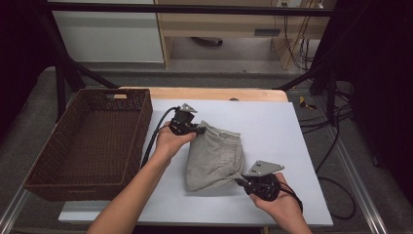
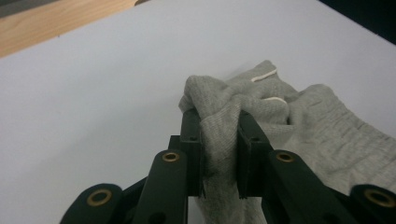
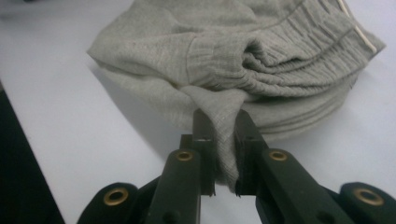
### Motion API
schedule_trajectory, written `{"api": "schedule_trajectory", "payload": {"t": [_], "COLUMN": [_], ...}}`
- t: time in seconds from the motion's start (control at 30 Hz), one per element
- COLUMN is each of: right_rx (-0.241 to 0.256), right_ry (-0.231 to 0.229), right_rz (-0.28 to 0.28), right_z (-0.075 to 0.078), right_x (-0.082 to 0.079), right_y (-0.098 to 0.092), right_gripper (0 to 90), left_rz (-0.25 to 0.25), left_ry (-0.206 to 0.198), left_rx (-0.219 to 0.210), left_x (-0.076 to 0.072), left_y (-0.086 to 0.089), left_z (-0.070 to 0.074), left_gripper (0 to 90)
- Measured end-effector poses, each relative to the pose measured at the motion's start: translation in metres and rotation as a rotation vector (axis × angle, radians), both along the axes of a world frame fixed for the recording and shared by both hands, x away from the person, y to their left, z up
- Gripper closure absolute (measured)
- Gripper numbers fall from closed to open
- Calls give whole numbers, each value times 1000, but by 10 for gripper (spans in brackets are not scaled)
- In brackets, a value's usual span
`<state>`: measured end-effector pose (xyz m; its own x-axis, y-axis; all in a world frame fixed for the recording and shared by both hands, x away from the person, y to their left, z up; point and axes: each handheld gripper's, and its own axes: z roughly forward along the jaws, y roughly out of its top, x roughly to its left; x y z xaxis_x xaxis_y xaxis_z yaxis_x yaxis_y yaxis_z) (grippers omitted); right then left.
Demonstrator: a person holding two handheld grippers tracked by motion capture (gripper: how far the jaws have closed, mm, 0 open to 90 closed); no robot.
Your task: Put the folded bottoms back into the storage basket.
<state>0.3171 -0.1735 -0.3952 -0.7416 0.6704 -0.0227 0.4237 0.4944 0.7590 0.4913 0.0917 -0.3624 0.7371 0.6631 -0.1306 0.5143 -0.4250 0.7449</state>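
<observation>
Folded grey knitted cotton garment (image 1: pixel 214 156) lying on the pale grey desk (image 1: pixel 272 131), just right of the brown woven wicker basket (image 1: pixel 92 141). Left tongs (image 1: pixel 197 129) clamp a fold at the garment's far corner; right tongs (image 1: pixel 242 182) pinch cloth at its near right corner. Both pairs are closed on fabric.

We note a dark brown wicker basket (image 1: pixel 87 141) standing on the left part of the table (image 1: pixel 272 131), with nothing visible inside it. A pale grey mat covers most of the table, with bare wood showing along the far edge. Black cables (image 1: pixel 336 146) trail over the floor at the right.
</observation>
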Motion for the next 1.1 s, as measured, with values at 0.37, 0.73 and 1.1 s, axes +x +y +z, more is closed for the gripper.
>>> {"api": "schedule_trajectory", "payload": {"t": [0.37, 0.73, 1.1], "right_rx": [38, 85, 85], "right_ry": [-34, -65, -64], "right_rz": [51, 63, 90], "right_z": [28, 34, 41], "right_x": [2, 0, 4], "right_y": [7, 14, 26], "right_gripper": [830, 831, 830], "left_rz": [10, 12, 30], "left_ry": [-71, -95, -111], "left_rx": [17, 29, 45], "left_x": [-8, -19, -19], "left_y": [6, 17, 27], "left_z": [51, 73, 86], "left_gripper": [764, 764, 763]}}
